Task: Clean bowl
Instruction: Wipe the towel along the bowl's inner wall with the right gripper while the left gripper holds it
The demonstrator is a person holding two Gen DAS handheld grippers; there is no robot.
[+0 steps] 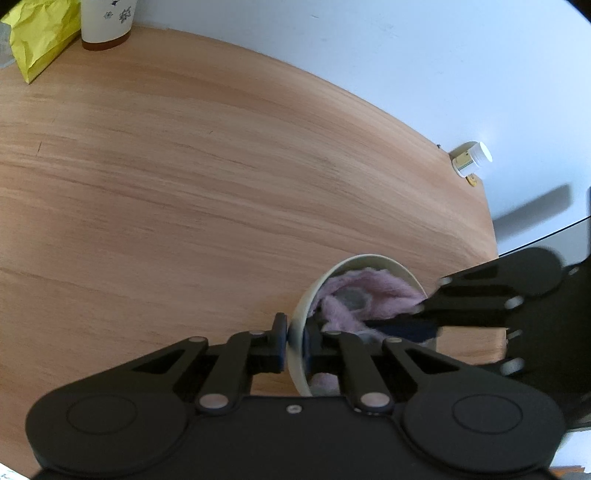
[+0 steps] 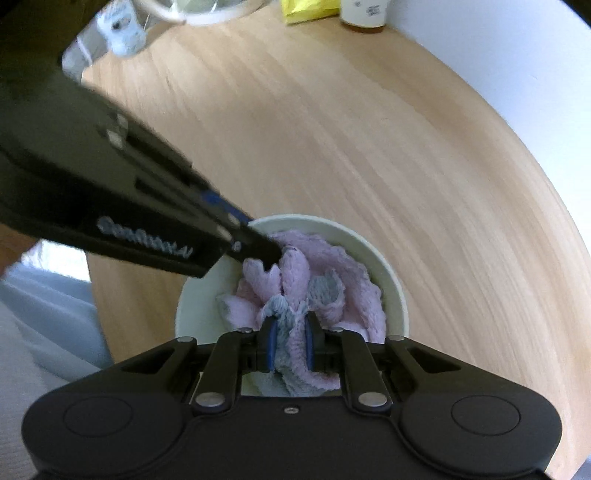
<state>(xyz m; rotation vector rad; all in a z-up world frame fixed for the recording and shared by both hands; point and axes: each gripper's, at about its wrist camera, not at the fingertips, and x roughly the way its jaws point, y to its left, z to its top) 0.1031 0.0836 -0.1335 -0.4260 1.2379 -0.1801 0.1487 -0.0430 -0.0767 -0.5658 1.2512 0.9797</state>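
A pale green bowl (image 1: 306, 306) stands on the wooden table near its right edge. My left gripper (image 1: 294, 341) is shut on the bowl's near rim, one finger outside and one inside. A pink and grey cloth (image 1: 373, 291) is bunched inside the bowl. My right gripper (image 1: 421, 314) reaches in from the right. In the right wrist view the bowl (image 2: 391, 280) lies just ahead, and my right gripper (image 2: 290, 345) is shut on the cloth (image 2: 295, 280), pressing it into the bowl. The left gripper (image 2: 266, 254) comes in from the left onto the rim.
A yellow paper bag (image 1: 37, 33) and a white patterned cup (image 1: 107, 22) stand at the table's far left corner. A small white-capped bottle (image 1: 471, 158) lies at the far right edge. A small white figure (image 2: 122, 26) stands at the far side of the table.
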